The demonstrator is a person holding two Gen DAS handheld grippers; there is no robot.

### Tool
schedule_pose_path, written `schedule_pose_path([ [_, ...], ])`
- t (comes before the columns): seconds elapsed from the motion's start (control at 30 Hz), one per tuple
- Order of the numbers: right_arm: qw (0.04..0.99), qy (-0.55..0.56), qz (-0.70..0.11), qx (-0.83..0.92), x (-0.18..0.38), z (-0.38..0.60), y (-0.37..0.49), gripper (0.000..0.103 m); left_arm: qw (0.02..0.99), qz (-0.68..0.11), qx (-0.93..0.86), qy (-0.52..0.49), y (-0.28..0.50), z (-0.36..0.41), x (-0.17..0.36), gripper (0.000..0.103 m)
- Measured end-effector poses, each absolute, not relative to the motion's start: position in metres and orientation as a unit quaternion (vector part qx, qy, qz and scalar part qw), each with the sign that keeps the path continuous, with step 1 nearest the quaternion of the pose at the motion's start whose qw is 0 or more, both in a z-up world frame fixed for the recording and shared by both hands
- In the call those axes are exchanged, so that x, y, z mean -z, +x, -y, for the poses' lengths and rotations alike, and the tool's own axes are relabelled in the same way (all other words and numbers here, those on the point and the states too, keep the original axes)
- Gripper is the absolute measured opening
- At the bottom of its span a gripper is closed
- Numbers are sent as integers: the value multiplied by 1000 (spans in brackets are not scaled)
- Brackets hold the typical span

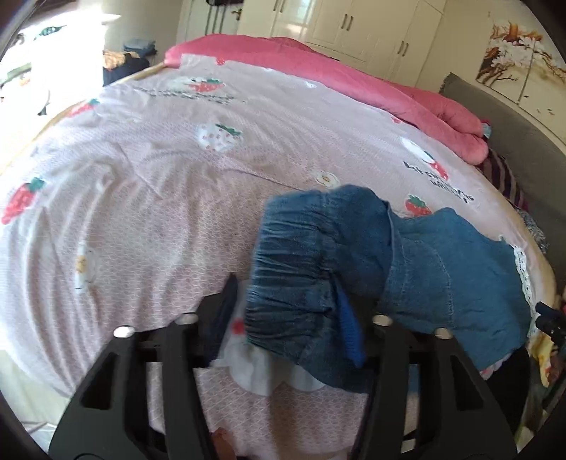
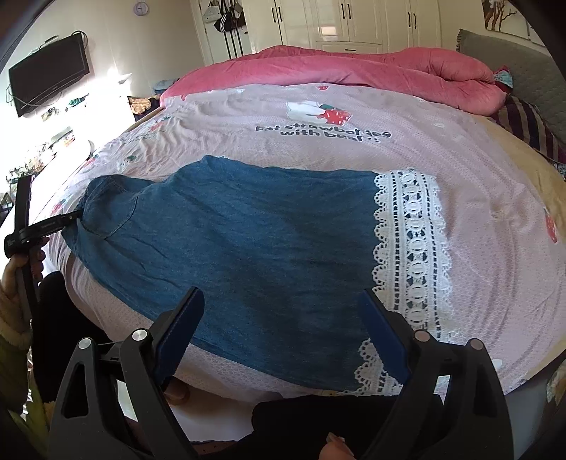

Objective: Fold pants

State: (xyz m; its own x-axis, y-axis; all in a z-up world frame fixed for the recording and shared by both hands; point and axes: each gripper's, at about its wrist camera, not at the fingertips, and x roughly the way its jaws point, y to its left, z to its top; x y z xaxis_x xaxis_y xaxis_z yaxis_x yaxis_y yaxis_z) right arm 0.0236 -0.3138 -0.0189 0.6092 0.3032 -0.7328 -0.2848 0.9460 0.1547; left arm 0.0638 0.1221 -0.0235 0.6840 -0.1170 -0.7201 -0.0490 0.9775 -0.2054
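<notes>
While the denim pants (image 2: 247,247) were spread flat on the strawberry-print bedsheet (image 2: 477,170), their gathered waistband (image 1: 293,283) was bracketed loosely by the parted left gripper (image 1: 283,311); the right gripper (image 2: 283,329) was held wide apart above the lace-trimmed hem (image 2: 410,247).

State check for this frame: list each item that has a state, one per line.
Blue denim pants with white lace hems: spread on the bed, waistband end bunched and lifted.
Left gripper: open, elastic waistband between its fingers.
Right gripper: open over the leg, holding nothing.
White wardrobe doors: closed.
</notes>
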Motion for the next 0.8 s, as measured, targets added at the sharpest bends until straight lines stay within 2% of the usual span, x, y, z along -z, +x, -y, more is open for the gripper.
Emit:
schedule_pose_path([
  [0.17,899,15,-407,-160,17,319,23,88,916,-392,-1,-89,54,-125,8,63],
  [0.23,900,16,-405,-160,16,320,22,88,919,-386,-6,-81,48,-121,-1,72],
  [0.37,903,10,-400,-157,13,323,20,92,930,-362,-8,-71,36,-109,-21,83],
  [0.57,904,13,-397,-157,12,329,17,92,942,-332,11,-56,26,-77,-42,89],
  [0.8,885,37,-431,-170,28,329,31,92,928,-371,32,4,49,-25,-2,89],
])
